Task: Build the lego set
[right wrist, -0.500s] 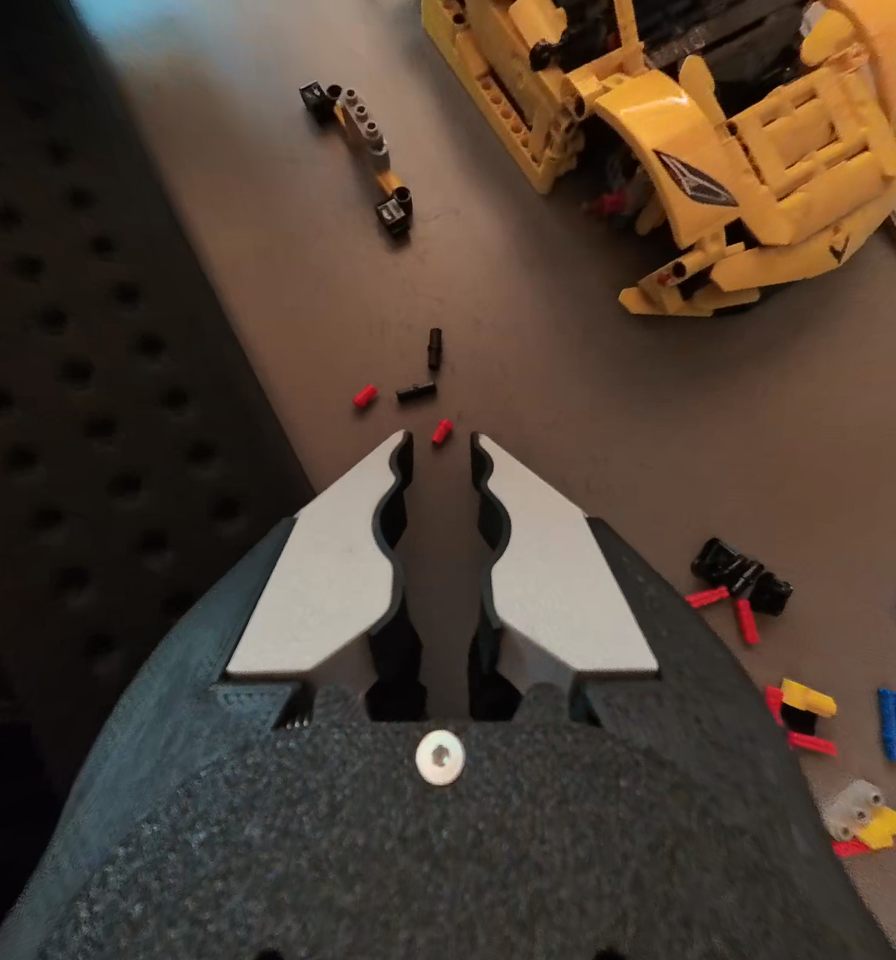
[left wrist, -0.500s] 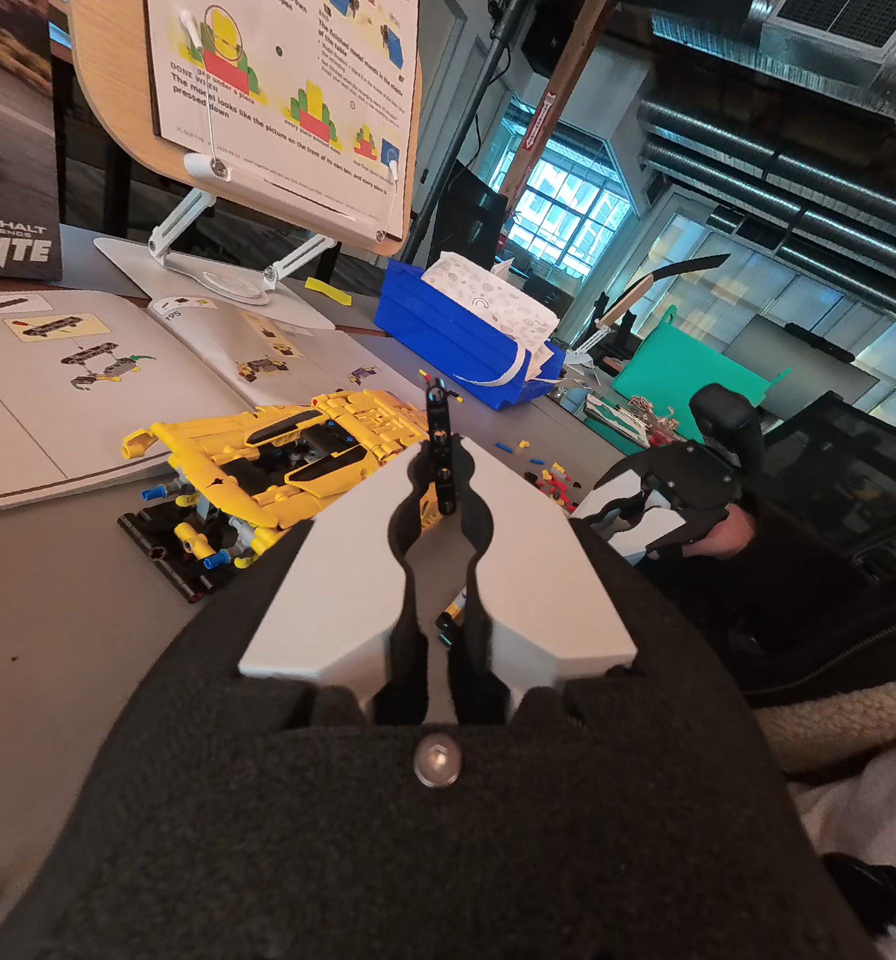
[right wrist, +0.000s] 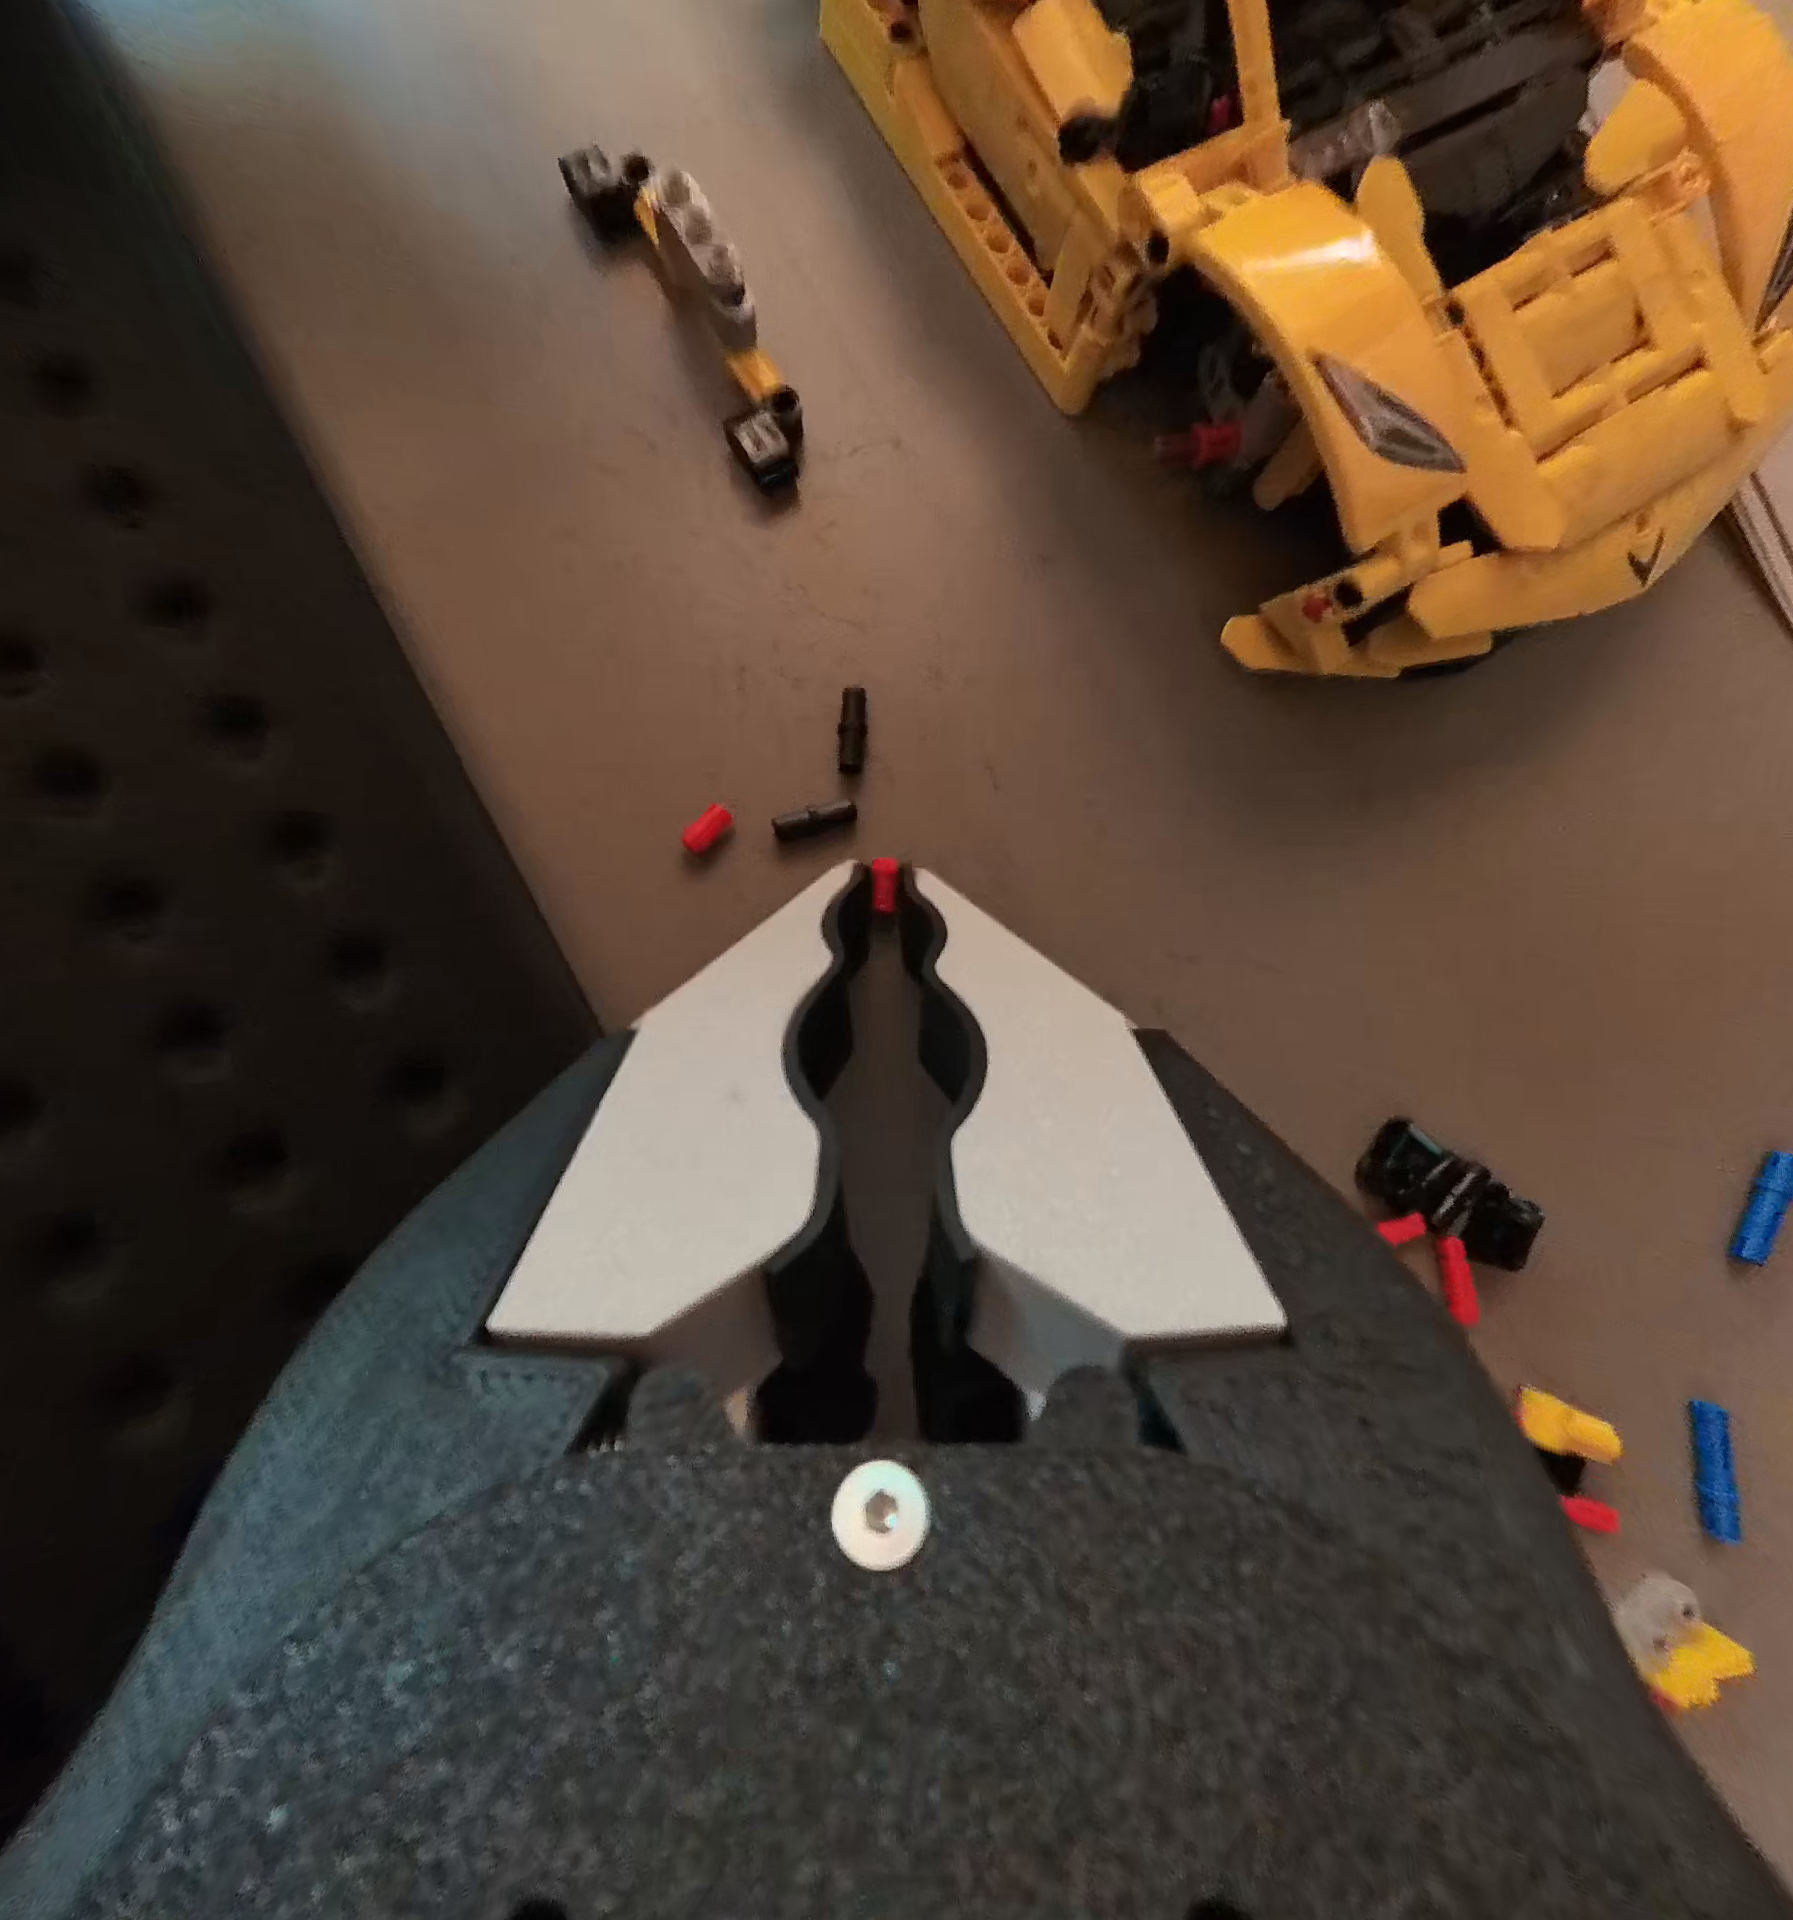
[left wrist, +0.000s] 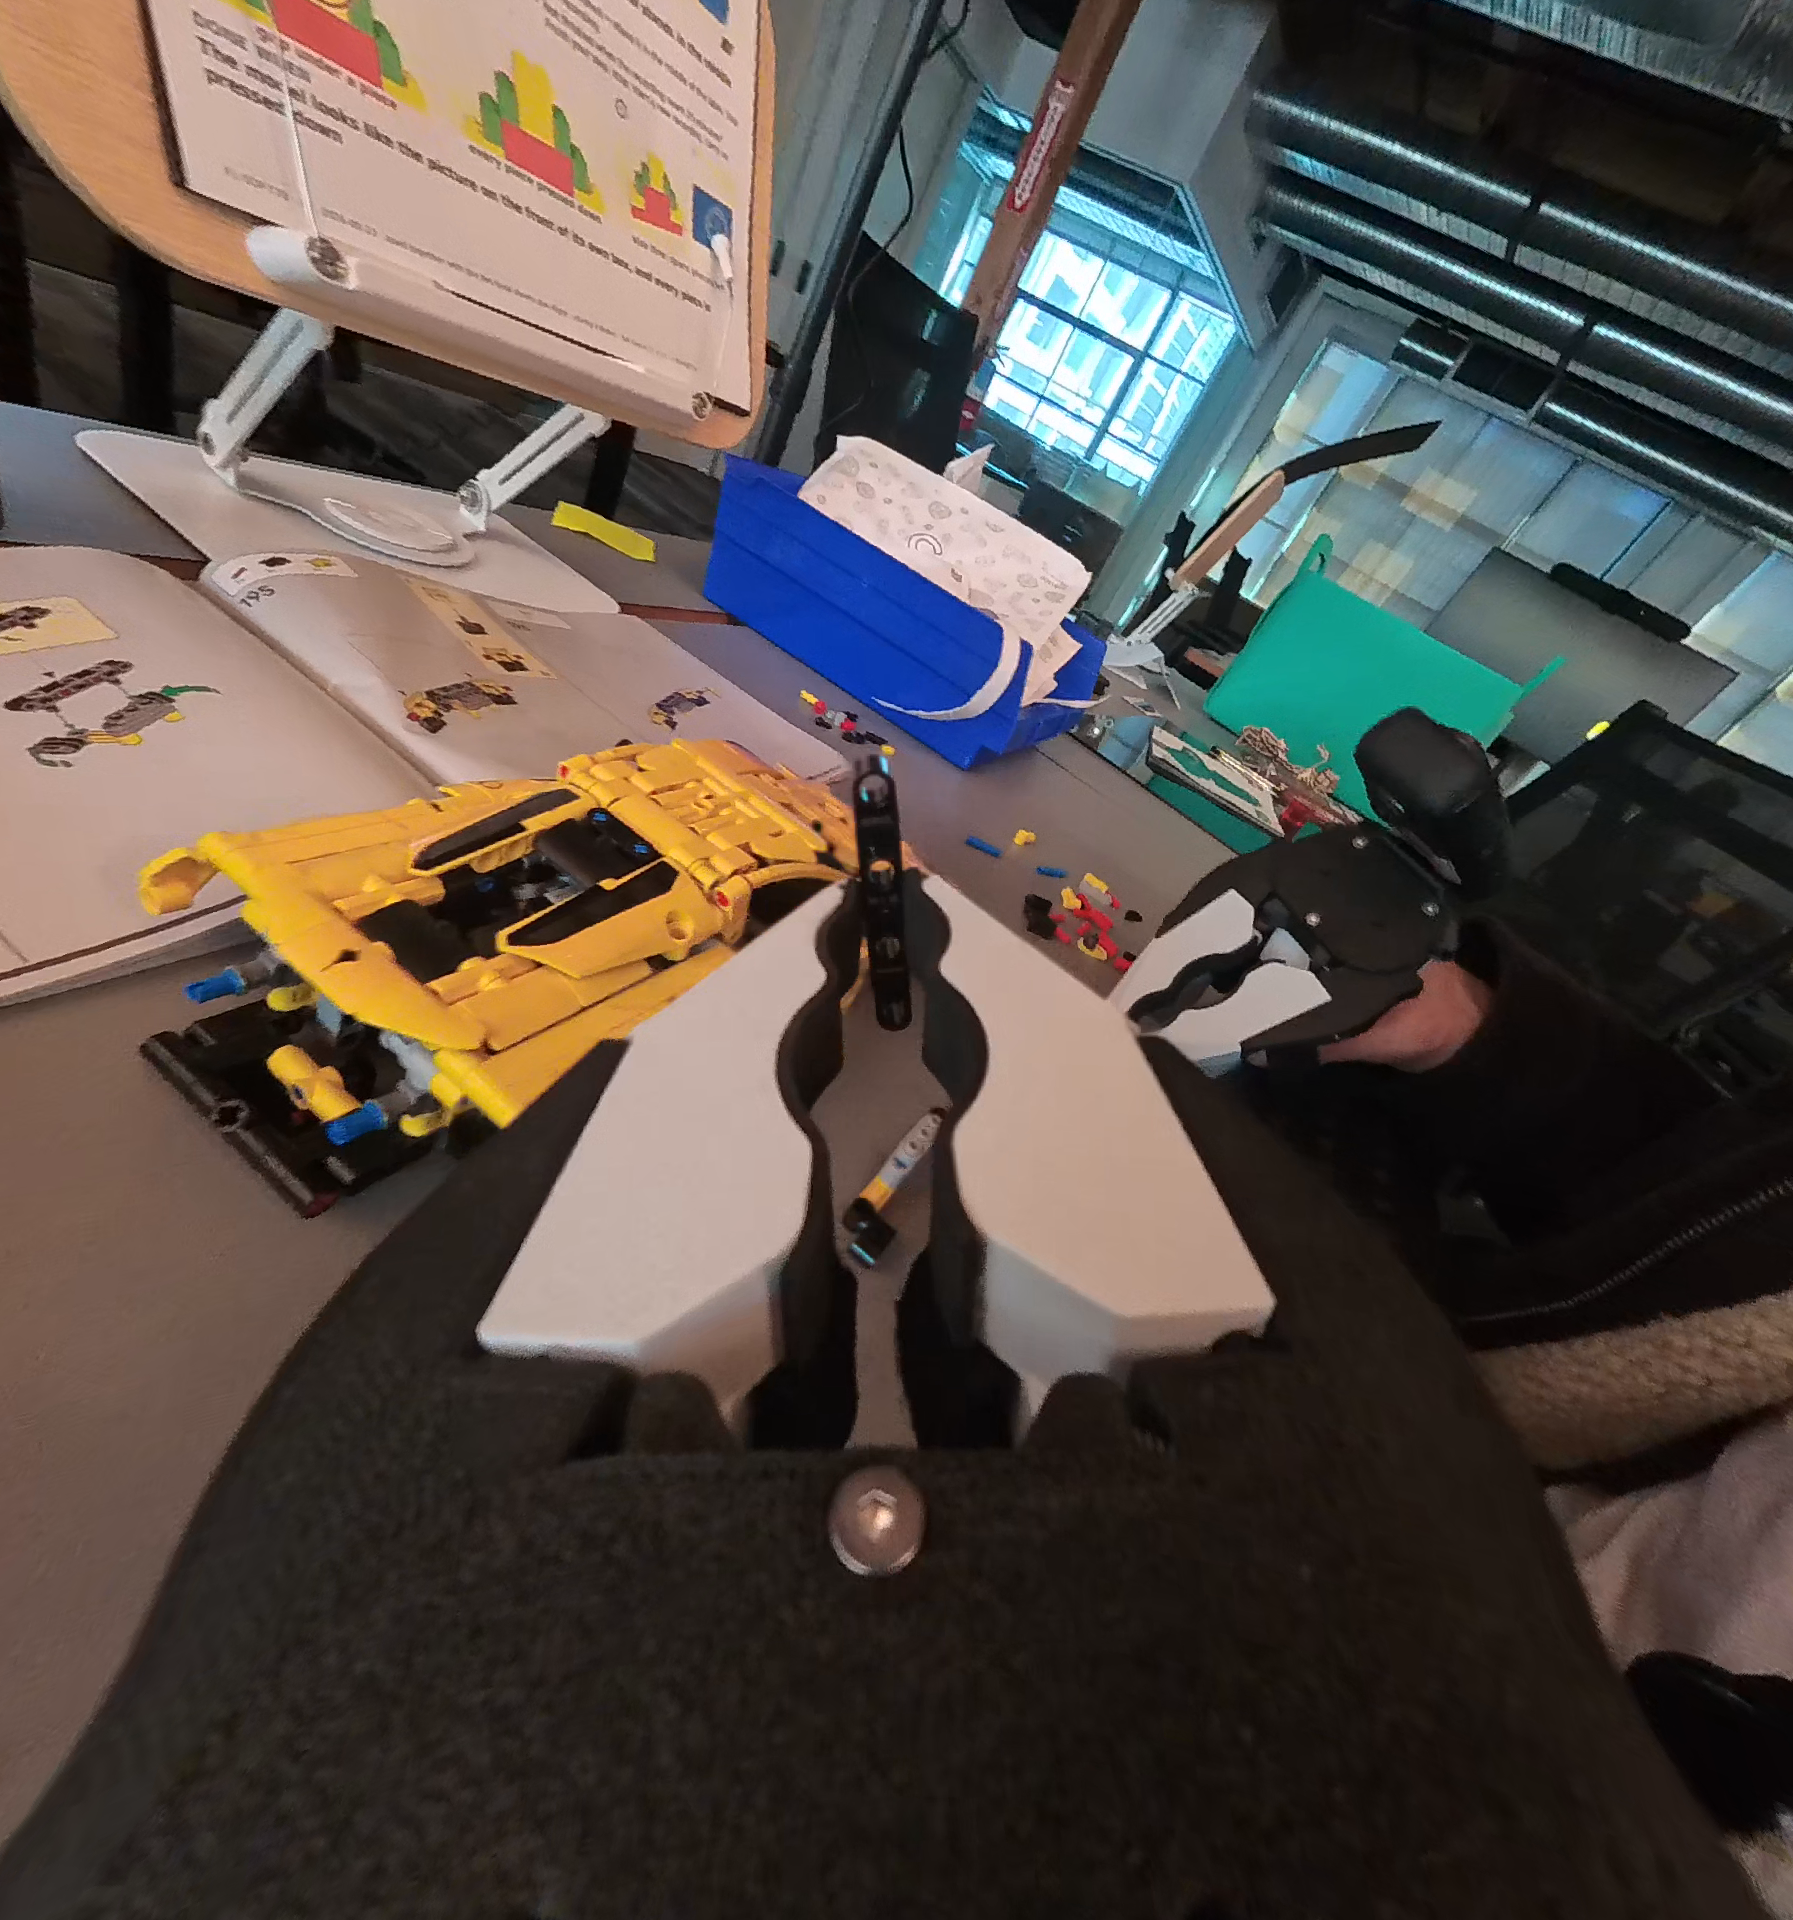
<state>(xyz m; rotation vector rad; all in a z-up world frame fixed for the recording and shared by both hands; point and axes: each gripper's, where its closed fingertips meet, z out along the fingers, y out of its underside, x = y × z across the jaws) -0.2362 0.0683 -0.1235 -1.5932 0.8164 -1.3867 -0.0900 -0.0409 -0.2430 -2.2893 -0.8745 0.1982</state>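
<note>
right gripper [right wrist: 884, 883] is pinched on a tiny red pin [right wrist: 883, 885] at frame centre, long axis pointing up the frame toward the two black pins [right wrist: 815, 820]. looks light, stiff and slick, so grab it mid-barrel. left gripper [left wrist: 884, 914] clamps a black beam [left wrist: 884, 904] upright, beside the yellow car [left wrist: 518, 914].

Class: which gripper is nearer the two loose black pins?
Right. The right gripper sits just short of the black pins; the left gripper is raised, holding a black beam.
</note>
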